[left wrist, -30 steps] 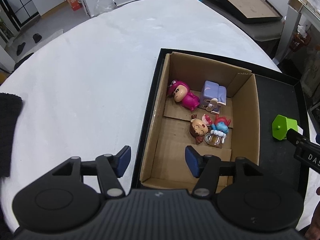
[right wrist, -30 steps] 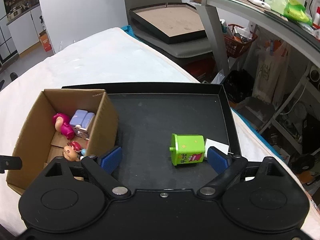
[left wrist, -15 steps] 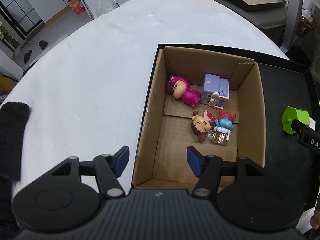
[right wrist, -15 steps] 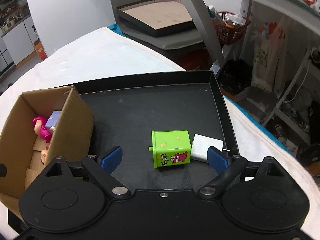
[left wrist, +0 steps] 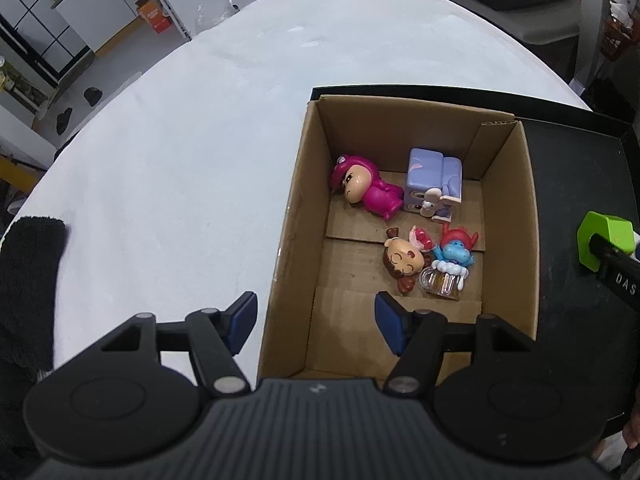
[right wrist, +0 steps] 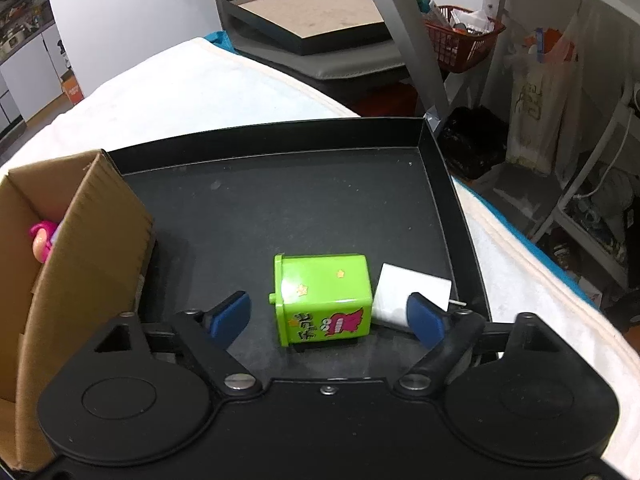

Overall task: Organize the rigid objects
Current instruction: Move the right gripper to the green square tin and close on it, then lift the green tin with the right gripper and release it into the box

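The right tool (right wrist: pixel 327 317) had just been closing around the green toy bin (right wrist: pixel 323 298) lying near the black tray's (right wrist: pixel 280 148) front-right corner, pads not yet touching; the left tool (left wrist: pixel 316 322) hung released over the cardboard box's (left wrist: pixel 516 216) near-left wall.

white letters "das" legible on the black bar (left wrist: pixel 618 274) at the left wrist view's right edge. green toy bin (right wrist: pixel 324 300) carries pink-and-white characters, not legible.

Right tongs (right wrist: pixel 327 317) lower; closing around green bin (right wrist: pixel 322 298)
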Tool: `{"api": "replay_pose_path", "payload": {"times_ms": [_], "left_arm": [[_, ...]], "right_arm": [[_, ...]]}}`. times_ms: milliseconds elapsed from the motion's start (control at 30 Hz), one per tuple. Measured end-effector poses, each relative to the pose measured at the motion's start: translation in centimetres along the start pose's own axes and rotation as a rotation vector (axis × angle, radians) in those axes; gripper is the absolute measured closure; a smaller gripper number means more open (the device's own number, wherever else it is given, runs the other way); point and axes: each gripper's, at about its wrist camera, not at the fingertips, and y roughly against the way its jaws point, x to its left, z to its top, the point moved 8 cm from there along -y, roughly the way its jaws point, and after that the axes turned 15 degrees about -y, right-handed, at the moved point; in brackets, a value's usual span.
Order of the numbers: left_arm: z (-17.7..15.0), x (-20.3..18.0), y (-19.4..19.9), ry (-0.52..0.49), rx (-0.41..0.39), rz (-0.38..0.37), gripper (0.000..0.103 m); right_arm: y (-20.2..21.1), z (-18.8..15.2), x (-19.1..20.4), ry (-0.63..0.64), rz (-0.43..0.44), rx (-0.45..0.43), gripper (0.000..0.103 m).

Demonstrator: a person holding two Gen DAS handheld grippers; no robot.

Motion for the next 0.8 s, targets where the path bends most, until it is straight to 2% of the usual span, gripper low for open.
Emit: {"api": "replay_pose_path", "payload": {"times_ms": [67, 100, 433, 800], "left_arm": [[0.0, -0.1, 0.1, -0.001, -0.001, -0.002, 0.039], [0.0, -0.1, 0.1, -0.001, -0.001, -0.005, 0.039], [-0.5, 0.8, 0.7, 0.017, -0.017, -0.021, 0.039], [-0.7, 1.7, 1.6, 0.033, -0.061, -0.064, 0.039]], "right_arm": [[0.0, 0.0, 0.1, -0.009, 0.019, 0.007, 0.050], [0.0, -0.1, 0.1, -0.017, 0.031, 0.016, 0.054], [0.8, -0.6, -0.7, -0.074, 0.039, 0.070, 0.055], [3.8, 0.3, -0.6, -0.079, 0.001, 0.041, 0.055]]}}
